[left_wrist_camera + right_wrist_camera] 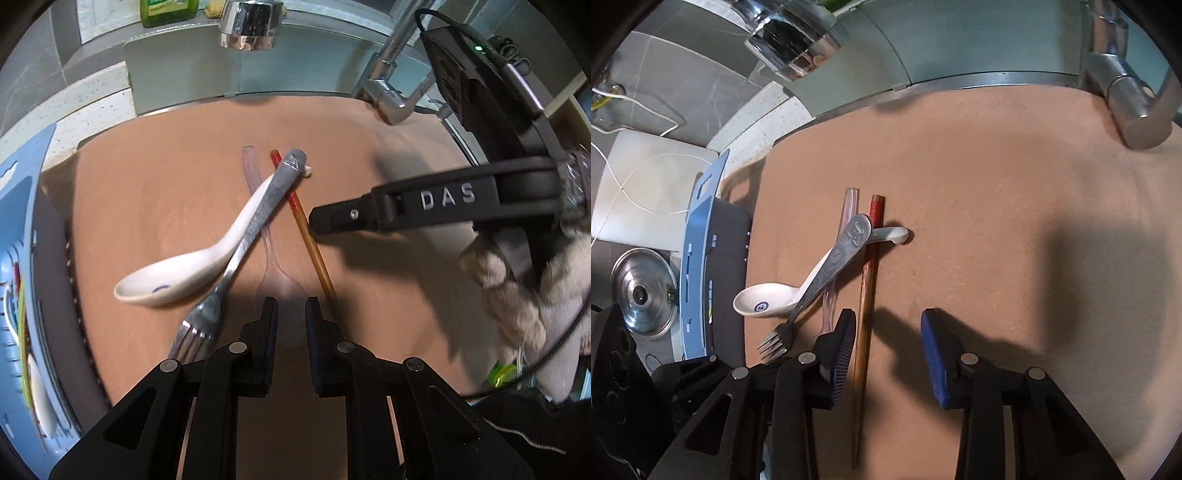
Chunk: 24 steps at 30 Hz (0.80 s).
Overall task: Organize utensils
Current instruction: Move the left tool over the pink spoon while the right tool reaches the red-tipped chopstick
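Several utensils lie crossed on a brown mat. A metal fork rests over a white ceramic spoon and a clear plastic spoon. Beside them lies a red-tipped wooden chopstick. My left gripper hovers at the clear spoon's bowl, its jaws a narrow gap apart with nothing gripped. My right gripper is open astride the chopstick, which runs close to the left finger without the pads pressing. The fork and white spoon lie just left of it.
A blue utensil rack stands at the mat's left edge, holding some utensils. A chrome faucet head hangs above the far side, with its handle at the right. A green bottle stands behind. A pot lid lies far left.
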Each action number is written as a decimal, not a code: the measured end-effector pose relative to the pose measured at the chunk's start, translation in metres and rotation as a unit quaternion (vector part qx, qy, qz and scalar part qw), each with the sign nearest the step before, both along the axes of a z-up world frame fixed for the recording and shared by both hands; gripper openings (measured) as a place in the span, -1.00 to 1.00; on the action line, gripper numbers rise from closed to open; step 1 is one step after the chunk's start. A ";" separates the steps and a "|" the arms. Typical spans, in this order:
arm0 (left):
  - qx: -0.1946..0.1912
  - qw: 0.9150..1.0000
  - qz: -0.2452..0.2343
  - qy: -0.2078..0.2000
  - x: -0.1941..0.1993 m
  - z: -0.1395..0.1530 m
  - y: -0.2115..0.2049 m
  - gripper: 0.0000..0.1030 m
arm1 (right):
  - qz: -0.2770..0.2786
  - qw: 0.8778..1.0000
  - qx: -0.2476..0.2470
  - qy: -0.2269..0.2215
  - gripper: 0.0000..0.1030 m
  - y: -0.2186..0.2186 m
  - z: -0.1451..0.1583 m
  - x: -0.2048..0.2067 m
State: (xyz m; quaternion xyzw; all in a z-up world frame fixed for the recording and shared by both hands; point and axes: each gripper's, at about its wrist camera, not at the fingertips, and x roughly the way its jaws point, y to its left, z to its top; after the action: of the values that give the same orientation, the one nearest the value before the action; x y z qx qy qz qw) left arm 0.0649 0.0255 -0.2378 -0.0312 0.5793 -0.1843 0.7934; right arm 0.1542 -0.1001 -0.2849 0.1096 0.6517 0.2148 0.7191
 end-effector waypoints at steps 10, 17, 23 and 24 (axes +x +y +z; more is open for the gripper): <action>-0.009 1.000 0.008 0.003 0.012 -0.004 0.003 -0.73 | 0.041 0.995 -0.080 -0.033 -0.59 0.030 0.003 -0.002; -0.004 1.000 0.001 0.001 0.019 -0.004 -0.007 -0.73 | 0.030 0.994 -0.103 -0.031 -0.93 0.006 0.006 0.000; 0.013 1.000 -0.013 0.003 0.022 -0.009 -0.016 -0.73 | -0.012 0.999 -0.032 0.004 -0.93 -0.024 0.003 -0.004; 0.014 1.000 -0.014 0.005 0.022 -0.010 -0.016 -0.73 | -0.014 1.000 -0.022 0.006 -0.93 -0.026 0.004 -0.005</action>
State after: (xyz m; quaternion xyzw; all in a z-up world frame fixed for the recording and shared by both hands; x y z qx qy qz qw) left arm 0.0871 0.0097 -0.2481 -0.0130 0.5859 -0.1868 0.7884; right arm 0.1491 -0.1262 -0.2805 0.1040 0.6593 0.1892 0.7202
